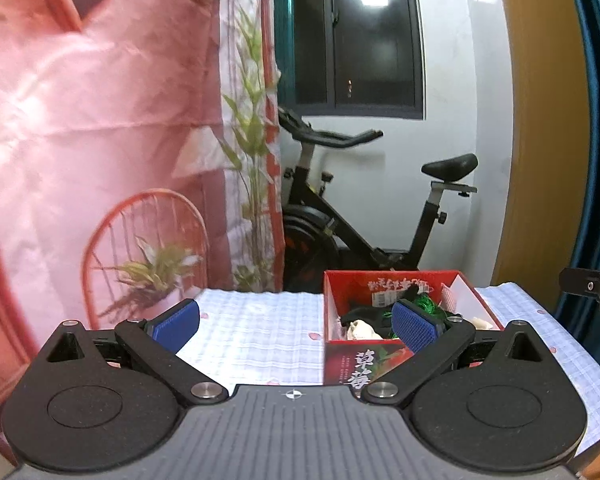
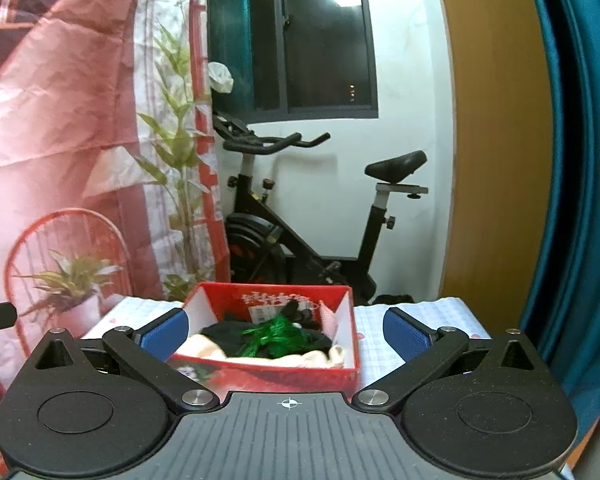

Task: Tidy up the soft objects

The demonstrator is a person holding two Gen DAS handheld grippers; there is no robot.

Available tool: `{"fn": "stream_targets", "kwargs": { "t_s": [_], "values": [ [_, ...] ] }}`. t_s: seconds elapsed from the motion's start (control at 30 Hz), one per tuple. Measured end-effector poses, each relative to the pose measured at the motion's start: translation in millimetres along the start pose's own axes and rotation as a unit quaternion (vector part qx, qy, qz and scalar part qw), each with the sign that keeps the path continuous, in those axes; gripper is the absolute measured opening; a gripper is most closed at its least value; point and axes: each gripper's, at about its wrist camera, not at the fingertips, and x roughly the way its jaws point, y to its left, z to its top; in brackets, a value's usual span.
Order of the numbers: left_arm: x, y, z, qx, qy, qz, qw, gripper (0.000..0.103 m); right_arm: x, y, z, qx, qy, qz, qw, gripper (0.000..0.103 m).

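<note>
A red cardboard box (image 1: 342,354) (image 2: 350,320) stands on the checked tablecloth (image 1: 256,332) (image 2: 374,330). Inside lie soft items: a black cloth (image 2: 232,334), a green tinsel bundle (image 2: 276,334) (image 1: 426,304) and cream fabric (image 2: 316,360) (image 1: 362,330). My left gripper (image 1: 296,320) hovers open, with the box in front of its right finger and nothing between the blue pads (image 1: 178,322). My right gripper (image 2: 286,332) is open too, its fingers spread to either side of the box, holding nothing. The other gripper's black tip (image 1: 590,288) shows at the right edge of the left wrist view.
A pink printed backdrop (image 1: 100,120) hangs at the left behind the table. A black exercise bike (image 1: 360,208) (image 2: 300,216) stands by the white wall under a dark window. A wooden panel (image 2: 496,140) and a teal curtain (image 2: 580,160) are at the right.
</note>
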Motion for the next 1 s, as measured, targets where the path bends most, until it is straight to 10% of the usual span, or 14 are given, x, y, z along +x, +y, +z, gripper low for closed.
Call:
{"fn": "stream_targets", "kwargs": {
  "t_s": [1.0],
  "values": [
    [-82.4,18.9,9.1,-0.008,-0.036,0.026,0.999,0.103,-120.2,44.8,21.0,-0.031,-0.048,-0.011,0.998,0.103]
  ]
}}
